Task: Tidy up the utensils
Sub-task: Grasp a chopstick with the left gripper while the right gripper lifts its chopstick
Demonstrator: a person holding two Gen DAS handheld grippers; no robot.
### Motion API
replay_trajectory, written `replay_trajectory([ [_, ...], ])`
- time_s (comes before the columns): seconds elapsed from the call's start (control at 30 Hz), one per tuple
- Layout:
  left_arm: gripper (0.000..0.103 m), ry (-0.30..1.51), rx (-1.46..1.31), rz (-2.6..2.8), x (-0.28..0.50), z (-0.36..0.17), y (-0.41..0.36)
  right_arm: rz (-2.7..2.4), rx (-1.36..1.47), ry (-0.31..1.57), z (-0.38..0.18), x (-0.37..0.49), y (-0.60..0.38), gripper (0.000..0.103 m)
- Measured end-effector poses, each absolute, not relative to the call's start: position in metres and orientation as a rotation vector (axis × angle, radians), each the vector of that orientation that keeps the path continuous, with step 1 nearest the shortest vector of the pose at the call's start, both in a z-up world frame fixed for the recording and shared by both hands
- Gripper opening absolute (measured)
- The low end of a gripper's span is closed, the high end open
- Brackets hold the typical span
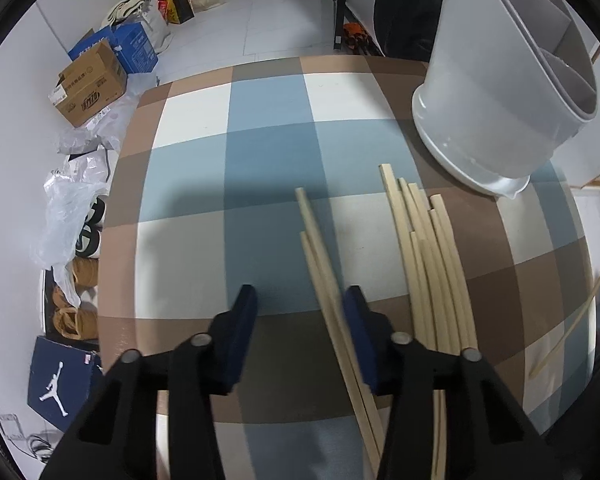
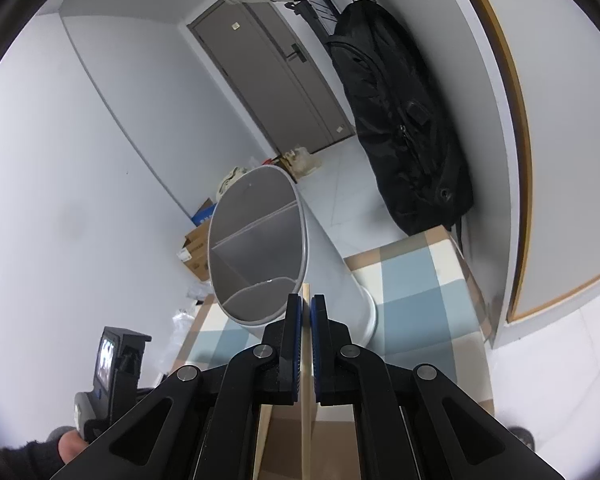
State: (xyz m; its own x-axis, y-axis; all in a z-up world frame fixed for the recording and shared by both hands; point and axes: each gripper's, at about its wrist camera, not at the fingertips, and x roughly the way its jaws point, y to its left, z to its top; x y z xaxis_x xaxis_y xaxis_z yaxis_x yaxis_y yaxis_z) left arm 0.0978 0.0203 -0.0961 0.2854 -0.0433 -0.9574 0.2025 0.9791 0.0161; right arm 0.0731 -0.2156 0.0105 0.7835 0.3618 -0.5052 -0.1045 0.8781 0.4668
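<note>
Chopstick sorting on our checked counter (image 1: 268,128)

Right hand-held gripper (image 2: 306,312) pinches one pale wooden chopstick (image 2: 306,380) near the grey divided holder (image 2: 256,248); left hand-held gripper (image 1: 300,300) gapes wide, holding nothing.

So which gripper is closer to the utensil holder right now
Right. The right gripper, shut on a chopstick, sits just before the utensil holder mouth; the left gripper hangs open over the table's chopsticks.

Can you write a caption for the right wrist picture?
Right gripper holds one chopstick, aimed at the grey utensil holder.
</note>
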Motion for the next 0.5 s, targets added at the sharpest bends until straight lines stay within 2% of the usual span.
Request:
replay_trajectory([
  [0.07, 0.02, 1.29, 0.124, -0.169, 0.1, -0.097, 0.026, 0.261, 0.438, 0.619, 0.011, 0.073, -0.216, 0.004],
  [0.17, 0.014, 1.293, 0.085, -0.171, 0.104, -0.097, 0.035, 0.265, 0.437, 0.622, 0.01, 0.073, -0.215, 0.004],
  [0.33, 0.005, 1.292, -0.101, -0.238, 0.111, -0.096, 0.047, 0.272, 0.428, 0.616, 0.011, 0.072, -0.213, 0.004],
  [0.5, 0.005, 1.278, -0.136, -0.347, 0.113, -0.093, 0.033, 0.27, 0.442, 0.622, 0.009, 0.073, -0.216, 0.004],
])
